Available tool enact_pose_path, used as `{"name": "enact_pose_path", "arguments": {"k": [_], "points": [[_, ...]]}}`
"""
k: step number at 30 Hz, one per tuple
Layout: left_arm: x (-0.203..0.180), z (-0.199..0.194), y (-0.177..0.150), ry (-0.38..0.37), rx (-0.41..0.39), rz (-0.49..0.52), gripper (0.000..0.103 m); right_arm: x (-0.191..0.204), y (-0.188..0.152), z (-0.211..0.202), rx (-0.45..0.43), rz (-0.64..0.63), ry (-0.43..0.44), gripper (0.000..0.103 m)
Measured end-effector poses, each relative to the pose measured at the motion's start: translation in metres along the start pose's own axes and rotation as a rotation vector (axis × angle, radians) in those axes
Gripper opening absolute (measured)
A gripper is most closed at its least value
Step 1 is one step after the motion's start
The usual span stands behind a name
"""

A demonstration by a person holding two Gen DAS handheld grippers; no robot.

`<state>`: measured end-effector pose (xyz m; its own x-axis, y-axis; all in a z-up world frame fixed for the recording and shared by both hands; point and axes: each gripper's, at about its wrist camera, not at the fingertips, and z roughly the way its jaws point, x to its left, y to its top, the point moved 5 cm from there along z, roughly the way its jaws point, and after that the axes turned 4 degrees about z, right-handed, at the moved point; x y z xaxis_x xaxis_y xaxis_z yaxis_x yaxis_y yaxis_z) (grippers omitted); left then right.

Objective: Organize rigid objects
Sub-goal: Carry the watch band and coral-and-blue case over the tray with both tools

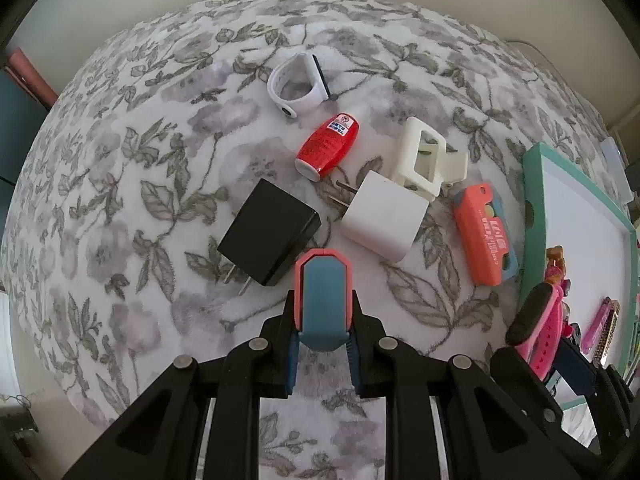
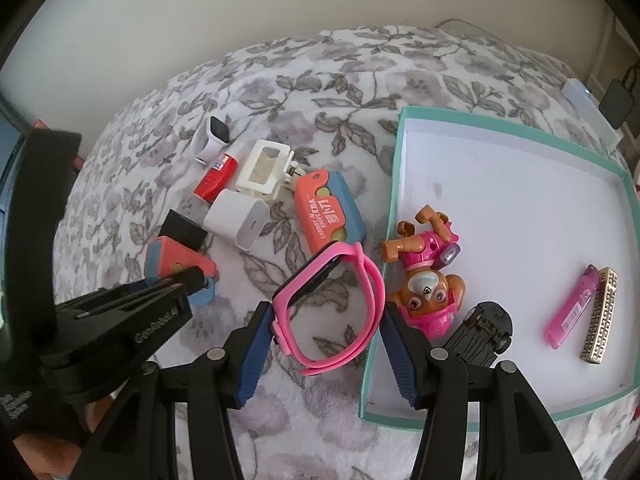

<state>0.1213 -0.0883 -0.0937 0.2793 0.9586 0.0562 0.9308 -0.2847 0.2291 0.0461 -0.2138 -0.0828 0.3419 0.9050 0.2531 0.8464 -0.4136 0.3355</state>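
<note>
My left gripper (image 1: 322,336) is shut on a coral-and-blue case (image 1: 322,292), held above the floral blanket; it also shows in the right wrist view (image 2: 178,270). My right gripper (image 2: 328,320) is shut on a pink smartwatch (image 2: 334,304), just left of the teal box (image 2: 400,152). On the blanket lie a black charger (image 1: 270,236), a white charger (image 1: 382,218), a red bottle (image 1: 328,146), a white watch (image 1: 298,86), a cream hair clip (image 1: 424,158) and a second coral case (image 1: 482,236).
The teal box holds a toy dog (image 2: 424,280), a black toy car (image 2: 482,332), a pink lighter (image 2: 572,306) and a gold bar (image 2: 600,314). A white power strip (image 2: 588,108) lies at the blanket's far right edge.
</note>
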Motion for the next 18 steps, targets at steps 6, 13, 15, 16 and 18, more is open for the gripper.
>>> {"name": "enact_pose_path", "arguments": {"k": [6,13,15,16,18], "points": [[0.0,0.011,-0.002,-0.002,0.026,-0.014,0.021,-0.002,0.0,0.0,0.0,0.011,0.0,0.057],[0.01,0.005,-0.001,-0.029,0.021,-0.05,0.021,-0.002,0.001,-0.003,-0.012,0.019,0.007,0.057],[0.012,-0.001,0.002,-0.026,0.007,-0.054,0.021,-0.003,0.003,-0.007,-0.02,0.028,0.012,0.057],[0.013,-0.006,0.004,-0.024,-0.005,-0.056,0.021,-0.004,0.004,-0.009,-0.026,0.031,0.014,0.057],[0.015,-0.018,0.006,-0.03,-0.036,-0.065,0.021,-0.006,0.006,-0.015,-0.043,0.034,0.016,0.057]]}}
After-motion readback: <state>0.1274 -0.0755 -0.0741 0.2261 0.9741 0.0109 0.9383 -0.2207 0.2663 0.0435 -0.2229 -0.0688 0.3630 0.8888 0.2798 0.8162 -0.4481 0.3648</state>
